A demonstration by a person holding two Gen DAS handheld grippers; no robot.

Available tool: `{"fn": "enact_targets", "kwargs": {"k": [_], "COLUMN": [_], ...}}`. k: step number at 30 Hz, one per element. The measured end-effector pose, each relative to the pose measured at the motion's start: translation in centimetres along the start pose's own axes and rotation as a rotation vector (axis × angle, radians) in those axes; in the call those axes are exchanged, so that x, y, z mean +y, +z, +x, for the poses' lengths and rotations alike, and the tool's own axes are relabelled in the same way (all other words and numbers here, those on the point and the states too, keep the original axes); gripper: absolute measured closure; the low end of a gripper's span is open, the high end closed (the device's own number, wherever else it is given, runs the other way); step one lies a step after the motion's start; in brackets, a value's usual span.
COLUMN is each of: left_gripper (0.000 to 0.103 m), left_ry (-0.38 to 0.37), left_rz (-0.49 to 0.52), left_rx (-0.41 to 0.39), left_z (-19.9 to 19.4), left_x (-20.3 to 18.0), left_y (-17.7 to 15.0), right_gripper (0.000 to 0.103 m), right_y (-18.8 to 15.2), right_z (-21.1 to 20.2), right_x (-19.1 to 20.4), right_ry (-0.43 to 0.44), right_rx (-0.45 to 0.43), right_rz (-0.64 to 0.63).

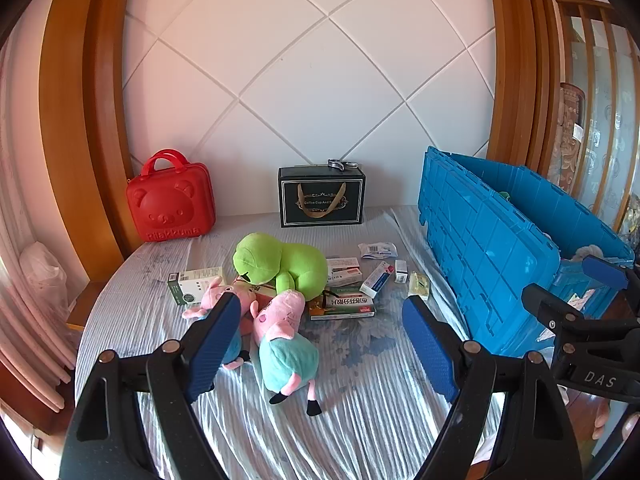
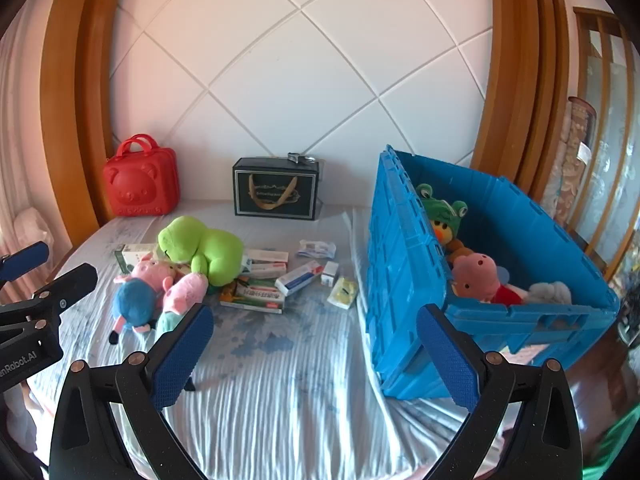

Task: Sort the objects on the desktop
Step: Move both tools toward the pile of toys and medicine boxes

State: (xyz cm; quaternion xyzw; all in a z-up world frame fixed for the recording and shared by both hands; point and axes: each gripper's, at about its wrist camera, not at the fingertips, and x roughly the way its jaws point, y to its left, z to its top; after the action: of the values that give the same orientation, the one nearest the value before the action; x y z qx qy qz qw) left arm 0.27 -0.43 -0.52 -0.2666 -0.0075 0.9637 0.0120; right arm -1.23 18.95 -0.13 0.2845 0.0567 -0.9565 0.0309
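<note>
1. Left wrist view: the left gripper [image 1: 320, 340] stands spread wide with nothing between its pads. A pig plush in a teal dress [image 1: 286, 340] lies just ahead, between the fingers. A second pig plush [image 1: 216, 298] is partly hidden behind the left finger. Beyond them a green frog plush [image 1: 280, 262] sits on a scatter of medicine boxes [image 1: 348, 304]. The blue crate [image 1: 492, 256] stands off to the right.

2. Right wrist view: the right gripper [image 2: 316, 354] is also spread and empty, over bare striped sheet [image 2: 300, 392]. The crate [image 2: 404, 264] is ahead on the right and already holds several plush toys, among them a pink one [image 2: 476, 276]. The loose toys and boxes lie ahead to the left.

3. Judgement: sorting is partly done. Three plush toys and all the boxes remain outside the crate.
</note>
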Motion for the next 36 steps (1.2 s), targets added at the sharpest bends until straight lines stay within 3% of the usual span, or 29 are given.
{"fn": "enact_targets", "kwargs": {"k": [25,36], "left_gripper": [0.020,0.020], "left_ry": [-0.024,0.038], "left_rz": [-0.010,-0.081], "left_rx": [0.062,0.148], "left_z": [1.1,5.3], "left_x": [2.7,5.1], "left_y": [-1.2,-2.3], "right_gripper": [0.000,0.000], "right_y": [-0.4,-0.5], "right_z": [0.2,4.1], "right_x": [2.1,3.2], "right_ry": [-0.032,0.012], "right_rx": [0.042,0.097], "right_rz": [-0.001,-0.040]}}
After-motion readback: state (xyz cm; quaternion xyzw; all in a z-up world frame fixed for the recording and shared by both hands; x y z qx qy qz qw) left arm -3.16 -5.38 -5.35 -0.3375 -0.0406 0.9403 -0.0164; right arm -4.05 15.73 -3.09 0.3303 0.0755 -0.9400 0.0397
